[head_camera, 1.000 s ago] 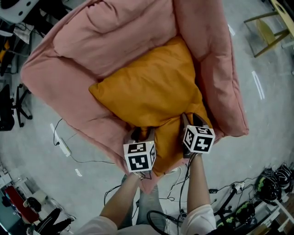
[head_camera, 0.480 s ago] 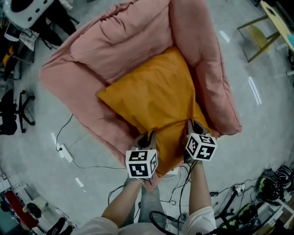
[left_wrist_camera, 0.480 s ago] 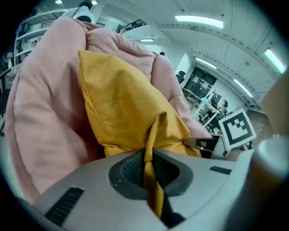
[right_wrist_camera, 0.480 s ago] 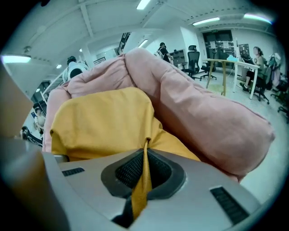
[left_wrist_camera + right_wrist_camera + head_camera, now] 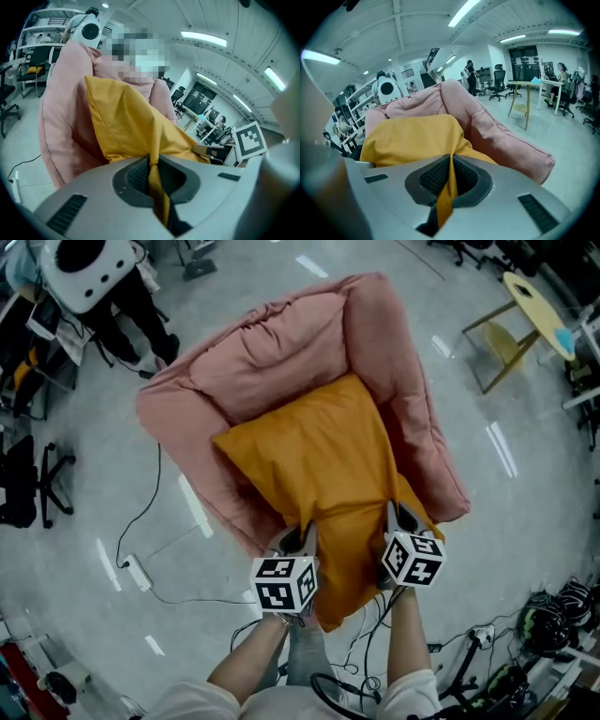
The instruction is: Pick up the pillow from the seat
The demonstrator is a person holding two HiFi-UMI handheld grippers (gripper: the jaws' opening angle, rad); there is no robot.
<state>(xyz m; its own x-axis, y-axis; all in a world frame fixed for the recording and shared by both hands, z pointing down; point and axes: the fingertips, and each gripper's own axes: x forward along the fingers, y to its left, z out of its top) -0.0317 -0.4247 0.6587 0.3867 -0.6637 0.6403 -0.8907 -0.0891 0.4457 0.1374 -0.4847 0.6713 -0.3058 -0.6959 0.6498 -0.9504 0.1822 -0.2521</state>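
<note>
Pillow (image 5: 319,465) now lifted higher off the pink seat (image 5: 281,362).

Grey polished concrete floor (image 5: 525,521) w/ short white tape marks (image 5: 502,448) all round. Pale yellow round-top wooden side table (image 5: 536,304) far ahead & to the right of right gripper (image 5: 403,518). Black swivel office chair (image 5: 33,479) well left of left gripper (image 5: 298,540). White power strip (image 5: 138,571) on floor nearer, also on its left. Overhead: white ribbed ceiling (image 5: 417,33) w/ long strip lights (image 5: 464,11). More black office chairs (image 5: 500,75) far ahead of right gripper, by back wall.
</note>
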